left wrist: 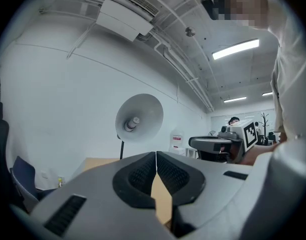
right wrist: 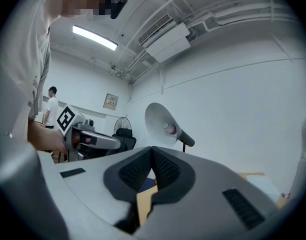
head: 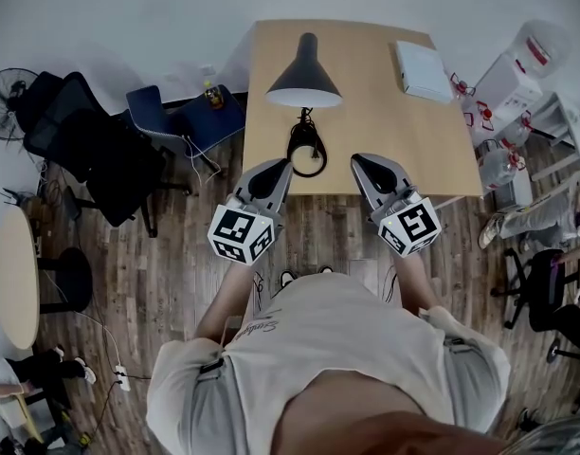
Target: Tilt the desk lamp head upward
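A dark desk lamp stands on the wooden desk [head: 432, 150], its cone head [head: 304, 69] aimed down over a round base [head: 307, 152] with a coiled cord. My left gripper [head: 282, 166] hovers at the desk's front edge, just left of the base, shut and empty. My right gripper [head: 359, 159] hangs just right of the base, also shut on nothing. In the left gripper view the lamp head [left wrist: 139, 117] opens toward the camera beyond the closed left gripper [left wrist: 156, 156]. The right gripper view shows the lamp head [right wrist: 160, 121] above the closed right gripper [right wrist: 152, 151]. Neither gripper touches the lamp.
A white flat box [head: 423, 69] lies at the desk's far right corner. Black office chairs [head: 100, 150] and a blue chair [head: 181, 117] stand left of the desk, with a fan [head: 6, 88] and a round table [head: 15, 278] further left. Containers and clutter [head: 517, 83] crowd the right side.
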The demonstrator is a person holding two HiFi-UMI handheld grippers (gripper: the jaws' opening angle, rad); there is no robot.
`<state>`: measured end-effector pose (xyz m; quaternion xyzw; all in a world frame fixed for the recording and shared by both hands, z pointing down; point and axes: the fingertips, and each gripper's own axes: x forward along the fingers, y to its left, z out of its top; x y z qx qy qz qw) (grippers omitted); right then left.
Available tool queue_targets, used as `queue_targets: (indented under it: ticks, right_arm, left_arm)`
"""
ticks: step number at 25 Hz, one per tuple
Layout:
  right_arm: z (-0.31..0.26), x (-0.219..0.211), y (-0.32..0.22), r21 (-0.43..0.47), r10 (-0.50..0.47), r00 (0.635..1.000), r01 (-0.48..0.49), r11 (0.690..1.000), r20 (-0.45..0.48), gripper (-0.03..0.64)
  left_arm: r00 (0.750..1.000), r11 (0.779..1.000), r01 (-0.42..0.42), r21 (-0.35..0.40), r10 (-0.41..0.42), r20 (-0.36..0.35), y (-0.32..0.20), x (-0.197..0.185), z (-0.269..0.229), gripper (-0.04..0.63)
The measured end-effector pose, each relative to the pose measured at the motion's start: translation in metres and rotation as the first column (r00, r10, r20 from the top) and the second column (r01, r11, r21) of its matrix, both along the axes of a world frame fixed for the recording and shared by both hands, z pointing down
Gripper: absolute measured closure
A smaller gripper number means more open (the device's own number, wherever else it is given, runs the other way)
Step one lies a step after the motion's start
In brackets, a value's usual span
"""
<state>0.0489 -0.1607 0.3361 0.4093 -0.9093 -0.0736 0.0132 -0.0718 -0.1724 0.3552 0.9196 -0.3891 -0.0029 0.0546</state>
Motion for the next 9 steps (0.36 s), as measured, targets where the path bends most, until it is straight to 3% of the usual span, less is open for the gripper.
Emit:
queue_targets:
  ticks: [9]
  right_arm:
    - [-0.0005,0.0005,-0.0036,0.032,0.015,0.999,-0.014,0.999,-0.03,0.621]
  left_arm:
    - [1.0,1.0,0.003,-0.02,-0.003,0.021,-0.0039,-0.0006,0.0044,0.58]
